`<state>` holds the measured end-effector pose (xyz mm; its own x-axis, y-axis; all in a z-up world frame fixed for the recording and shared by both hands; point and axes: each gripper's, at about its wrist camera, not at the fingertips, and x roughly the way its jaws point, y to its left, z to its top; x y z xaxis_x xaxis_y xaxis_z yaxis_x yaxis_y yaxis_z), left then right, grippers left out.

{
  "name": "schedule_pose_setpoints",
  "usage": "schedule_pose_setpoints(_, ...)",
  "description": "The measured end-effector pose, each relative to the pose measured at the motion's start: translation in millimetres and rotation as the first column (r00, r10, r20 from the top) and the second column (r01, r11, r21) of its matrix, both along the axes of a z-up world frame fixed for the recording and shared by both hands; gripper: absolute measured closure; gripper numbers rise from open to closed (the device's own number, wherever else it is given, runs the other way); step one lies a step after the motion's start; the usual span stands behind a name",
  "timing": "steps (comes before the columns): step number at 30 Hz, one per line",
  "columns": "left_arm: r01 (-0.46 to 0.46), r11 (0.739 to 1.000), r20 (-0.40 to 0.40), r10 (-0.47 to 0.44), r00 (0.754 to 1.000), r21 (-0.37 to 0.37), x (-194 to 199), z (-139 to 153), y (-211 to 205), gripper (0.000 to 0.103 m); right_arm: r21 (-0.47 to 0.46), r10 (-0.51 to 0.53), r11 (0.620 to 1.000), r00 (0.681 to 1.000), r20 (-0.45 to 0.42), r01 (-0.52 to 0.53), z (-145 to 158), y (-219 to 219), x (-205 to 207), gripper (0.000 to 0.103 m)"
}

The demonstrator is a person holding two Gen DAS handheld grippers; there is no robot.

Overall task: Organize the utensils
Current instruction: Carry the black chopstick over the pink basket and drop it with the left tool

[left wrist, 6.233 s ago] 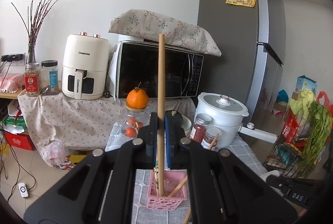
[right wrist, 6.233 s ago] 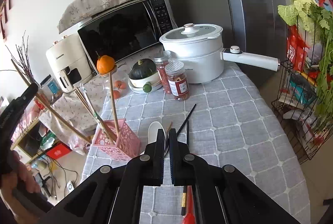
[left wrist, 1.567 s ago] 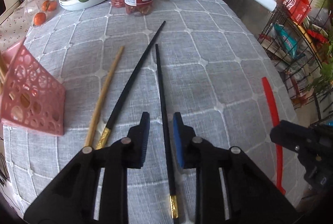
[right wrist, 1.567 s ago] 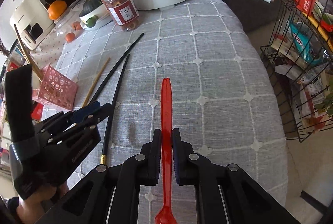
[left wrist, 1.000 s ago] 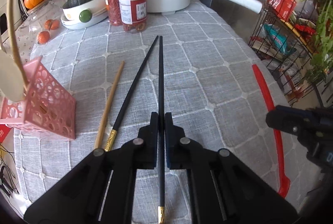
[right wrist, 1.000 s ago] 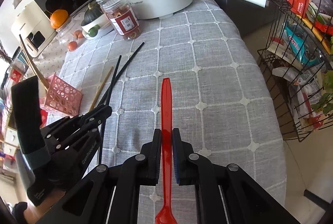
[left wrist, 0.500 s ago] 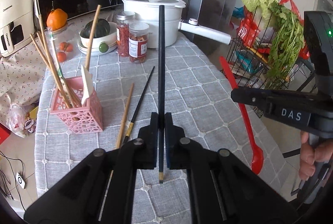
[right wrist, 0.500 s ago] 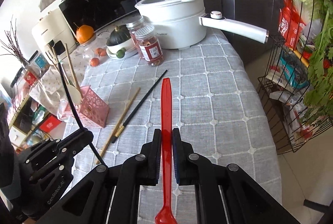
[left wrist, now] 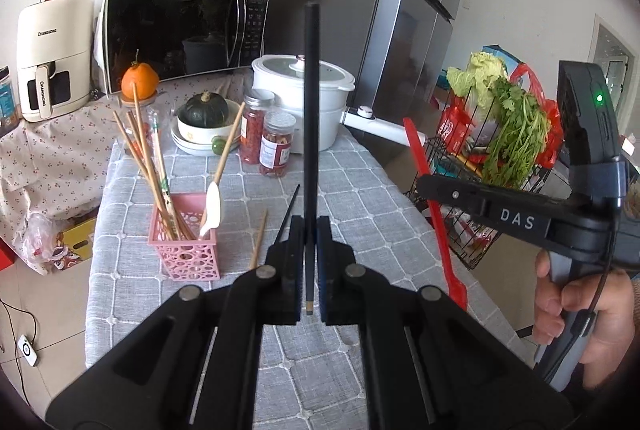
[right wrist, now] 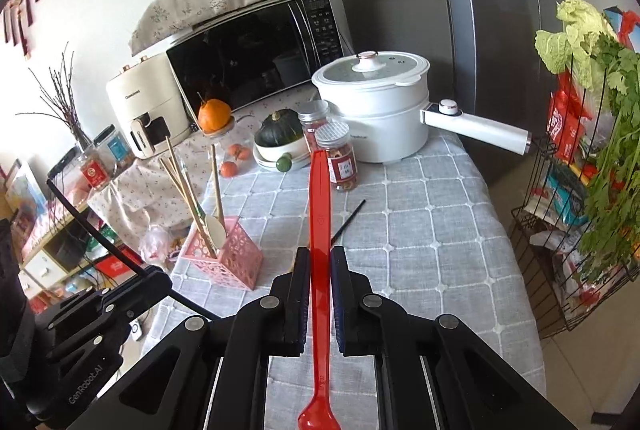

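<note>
My left gripper (left wrist: 308, 230) is shut on a black chopstick (left wrist: 311, 110) that stands upright well above the table. The right gripper (right wrist: 320, 258) is shut on a red spoon (right wrist: 320, 214), handle pointing forward and bowl toward the camera; in the left wrist view the right gripper (left wrist: 424, 182) holds the red spoon (left wrist: 436, 218) at the right. A pink basket (left wrist: 185, 250) on the table's left side holds several wooden chopsticks and a white spoon (left wrist: 212, 206). Another black chopstick (left wrist: 287, 216) and a wooden chopstick (left wrist: 258, 246) lie on the grey checked cloth beside the basket.
At the table's far end stand a white pot (left wrist: 304, 102) with a long handle, two jars (left wrist: 276, 144) and a bowl with a green squash (left wrist: 206, 122). A wire rack of vegetables (left wrist: 504, 142) stands right of the table. Microwave (left wrist: 180, 30) and air fryer behind.
Both grippers have risen and tilted up from the table. The black chopstick and the red spoon came up with them. The basket now lies lower and farther in both views.
</note>
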<state>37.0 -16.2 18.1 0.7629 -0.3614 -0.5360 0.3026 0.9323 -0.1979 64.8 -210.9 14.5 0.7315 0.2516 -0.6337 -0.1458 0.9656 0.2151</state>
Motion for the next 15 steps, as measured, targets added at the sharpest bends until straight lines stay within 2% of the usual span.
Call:
schedule_pose_setpoints(6, -0.066, 0.998, 0.102, 0.068, 0.993, -0.024, -7.5, 22.3, 25.2, 0.096, 0.006, -0.003, 1.000, 1.000, 0.024, 0.003, 5.3, 1.4, 2.9, 0.093)
schedule_pose_setpoints(11, -0.168, 0.986, 0.190, 0.169, 0.967, -0.023, -0.6, 36.4, 47.9, 0.096, 0.018, -0.022, 1.000, 1.000, 0.008, 0.022, 0.7, -2.6, 13.0, 0.093)
schedule_pose_setpoints(15, -0.242, 0.970, 0.231, 0.237, 0.944, -0.005, 12.9, 33.9, 54.9, 0.096, 0.025, -0.032, 0.999, 0.999, -0.006, 0.032, -3.7, -1.2, 18.8, 0.093)
